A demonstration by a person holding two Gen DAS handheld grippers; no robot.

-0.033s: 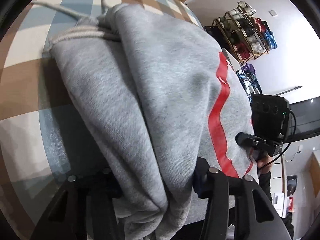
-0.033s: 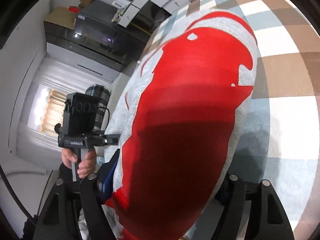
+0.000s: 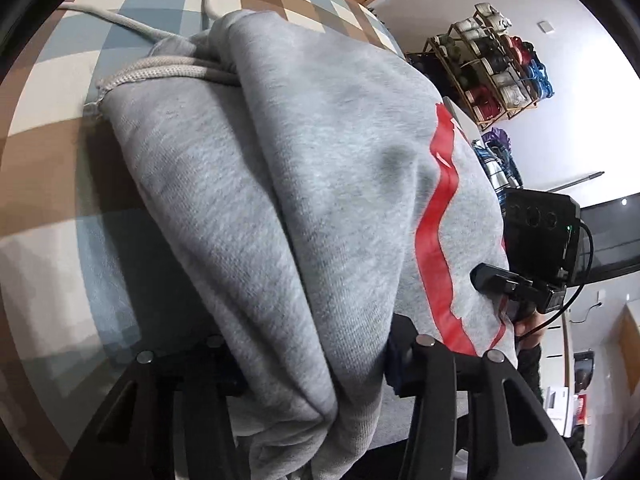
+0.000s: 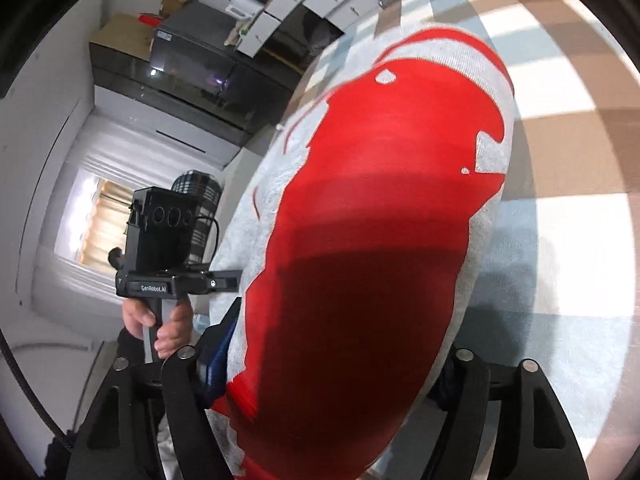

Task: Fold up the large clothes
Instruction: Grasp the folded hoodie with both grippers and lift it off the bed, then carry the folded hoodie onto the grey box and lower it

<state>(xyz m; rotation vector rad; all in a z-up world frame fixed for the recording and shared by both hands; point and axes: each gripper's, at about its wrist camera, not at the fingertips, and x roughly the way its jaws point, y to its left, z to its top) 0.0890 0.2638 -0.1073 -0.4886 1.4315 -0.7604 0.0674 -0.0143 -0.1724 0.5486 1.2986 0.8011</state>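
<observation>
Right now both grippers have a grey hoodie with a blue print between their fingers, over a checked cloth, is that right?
Almost. The print on the grey hoodie is red, not blue; the right wrist view shows it plainly. The rest holds: the hoodie lies over the checked cloth, with its folds between the fingers of the left gripper and the right gripper, whose jaws are closing.

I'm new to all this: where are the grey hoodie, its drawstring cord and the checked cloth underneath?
grey hoodie [image 3: 304,208]: left wrist view, middle of its folded body.
drawstring cord [image 3: 160,74]: left wrist view, doubled stretch.
checked cloth [image 3: 48,176]: left wrist view, bare brown square.
</observation>
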